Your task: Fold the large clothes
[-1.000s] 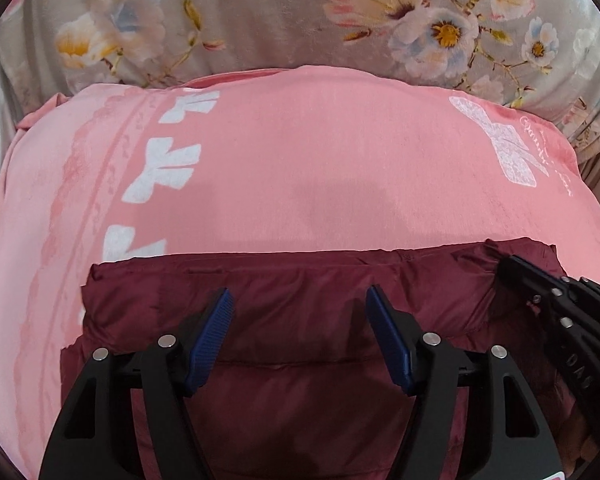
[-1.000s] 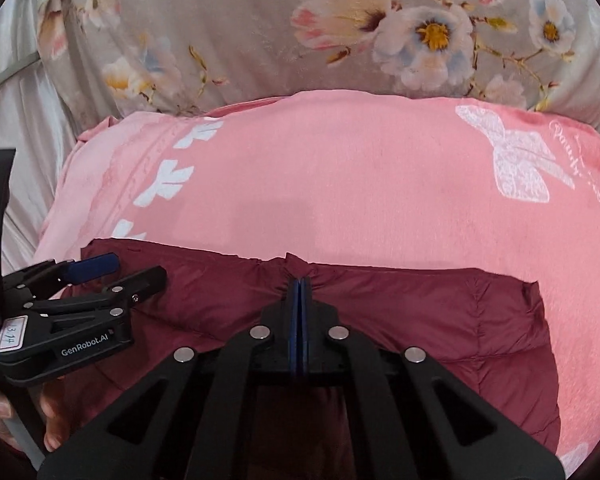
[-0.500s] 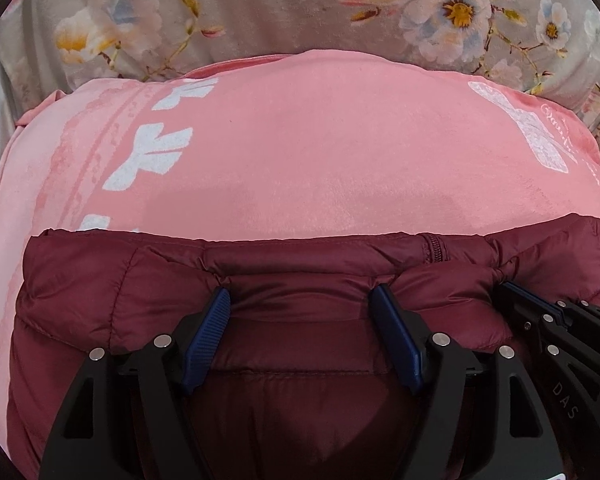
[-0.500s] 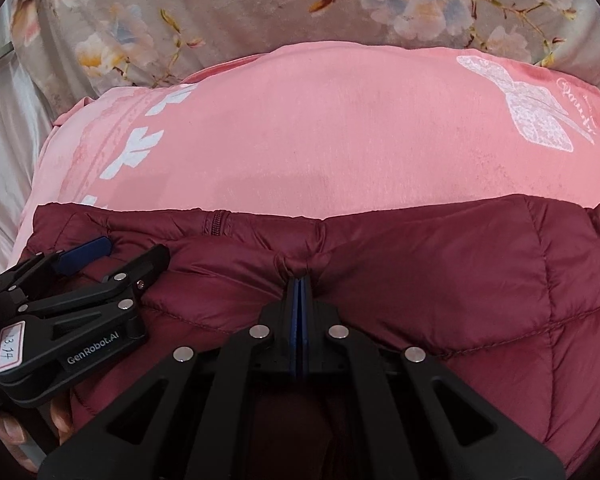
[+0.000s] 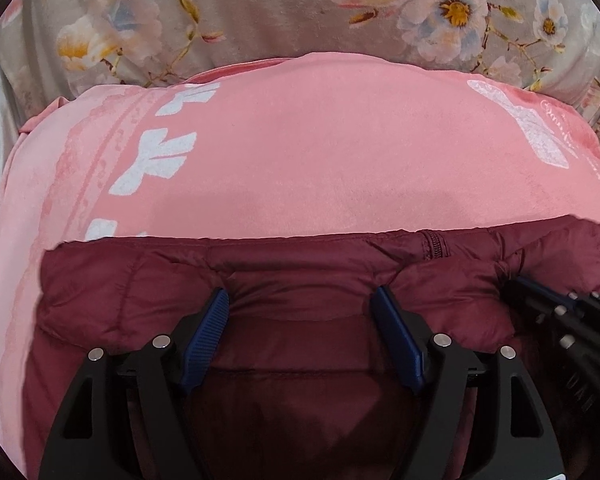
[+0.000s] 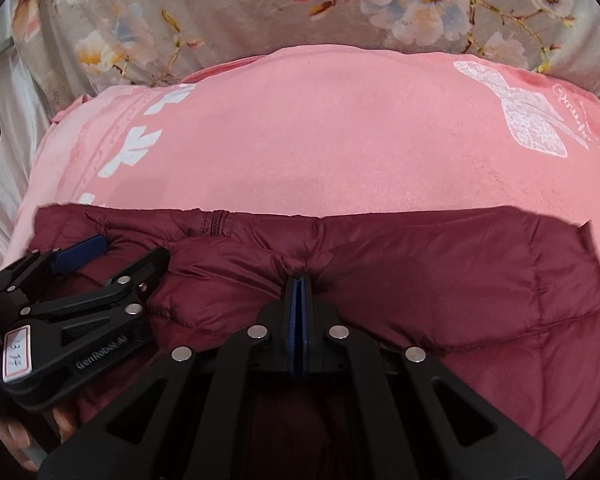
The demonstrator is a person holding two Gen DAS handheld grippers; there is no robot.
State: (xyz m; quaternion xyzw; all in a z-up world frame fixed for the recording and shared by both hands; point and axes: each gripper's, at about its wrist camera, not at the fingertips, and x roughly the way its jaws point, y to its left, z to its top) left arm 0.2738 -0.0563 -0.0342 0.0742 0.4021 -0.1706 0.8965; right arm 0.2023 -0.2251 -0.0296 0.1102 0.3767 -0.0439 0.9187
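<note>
On the bed, over a pink blanket (image 5: 300, 160), the maroon down jacket (image 5: 140, 300) lies crosswise before me. My right gripper (image 6: 297, 280) pinches its folded edge tight; my left gripper (image 5: 300, 304), jaws just spread wide, grips nothing, fabric lying slack between them.

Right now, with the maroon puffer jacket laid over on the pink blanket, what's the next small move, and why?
Probably release the right gripper: it is shut on a pinch of the maroon jacket, whose folded edge already lies on the pink blanket, while the left gripper stands open over it.
</note>
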